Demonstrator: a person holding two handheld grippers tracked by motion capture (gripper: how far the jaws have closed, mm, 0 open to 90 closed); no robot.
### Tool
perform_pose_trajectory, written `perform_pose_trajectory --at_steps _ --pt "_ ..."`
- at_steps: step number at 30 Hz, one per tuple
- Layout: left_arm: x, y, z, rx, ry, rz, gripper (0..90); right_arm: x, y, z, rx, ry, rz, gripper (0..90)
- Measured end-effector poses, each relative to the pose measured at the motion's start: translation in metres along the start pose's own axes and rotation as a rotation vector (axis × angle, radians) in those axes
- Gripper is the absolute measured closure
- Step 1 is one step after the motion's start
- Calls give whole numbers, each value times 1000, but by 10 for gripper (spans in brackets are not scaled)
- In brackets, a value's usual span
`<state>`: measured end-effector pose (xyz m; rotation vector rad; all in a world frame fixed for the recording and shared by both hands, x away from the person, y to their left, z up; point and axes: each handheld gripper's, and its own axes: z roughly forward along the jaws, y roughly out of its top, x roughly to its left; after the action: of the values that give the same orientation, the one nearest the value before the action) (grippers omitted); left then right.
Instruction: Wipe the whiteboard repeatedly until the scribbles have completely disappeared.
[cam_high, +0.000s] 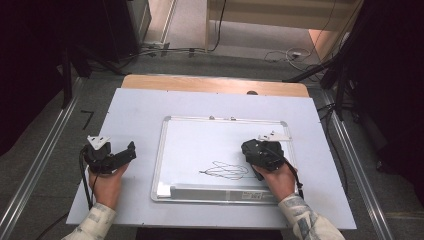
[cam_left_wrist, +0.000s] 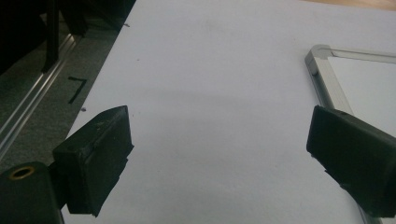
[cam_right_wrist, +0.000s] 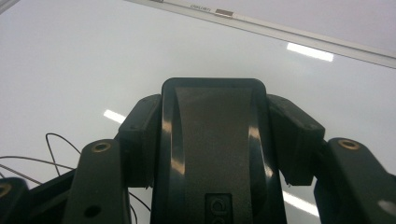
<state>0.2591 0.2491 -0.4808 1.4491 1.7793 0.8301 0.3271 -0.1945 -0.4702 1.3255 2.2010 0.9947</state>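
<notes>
**Eraser clamped in right gripper over marked whiteboard; left gripper idle**

Desk (cam_high: 210, 85): wooden top, covered almost fully by a large white sheet (cam_high: 135, 107); bare wood is exposed along the far edge. Grey floor with metal rails runs down both sides.

Whiteboard (cam_high: 200, 137): silver-framed, lying flat on the white sheet, right of centre in the high view. Its near edge carries a tray strip with a label. In the left gripper view one rounded frame corner of the whiteboard (cam_left_wrist: 317, 53) is seen at the right. In the right gripper view the whiteboard (cam_right_wrist: 93, 60) surface reflects ceiling lights.

Scribble (cam_high: 225, 170): thin black looping lines drawn on the lower middle of the board, just left of the right gripper. Loops of the scribble (cam_right_wrist: 53, 144) appear at the lower left of the right gripper view.

Right gripper (cam_high: 261, 155): held in the person's right hand over the lower right part of the board, beside the scribble. Its jaws are closed onto a black block-shaped eraser (cam_right_wrist: 215, 140), pressing it from both sides. Whether the eraser touches the board cannot be told.

Left gripper (cam_high: 111, 157): held in the person's left hand over the white sheet, left of the board and apart from it. Its jaws stand wide apart with nothing between them.
</notes>
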Motion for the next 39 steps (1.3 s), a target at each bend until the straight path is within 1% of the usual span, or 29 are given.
perform_pose_trajectory --at_steps 4,7,10,12,17,22,29,34,39 --pt "0 0 0 1 -3 -1 73 5 -5 8 39 11 -38 388" --pt "0 0 0 1 -2 -3 73 9 -8 14 85 5 -100 389" --pt "0 -1 1 2 -2 0 73 8 -9 15 80 11 -92 388" --pt "0 -1 1 4 -3 1 73 9 -9 15 77 8 -90 388" --pt "1 -1 0 3 -2 -2 73 9 -11 15 71 0 -66 386" --pt "1 -1 0 5 -2 0 73 8 -11 15 68 10 -55 386" --pt "1 -1 0 2 -2 -5 73 7 -12 15 58 23 -50 386" --pt "0 -1 0 4 -3 -4 73 9 -12 15 61 33 -63 387" --pt "0 0 0 4 -4 -6 73 12 -11 15 66 30 -70 387"
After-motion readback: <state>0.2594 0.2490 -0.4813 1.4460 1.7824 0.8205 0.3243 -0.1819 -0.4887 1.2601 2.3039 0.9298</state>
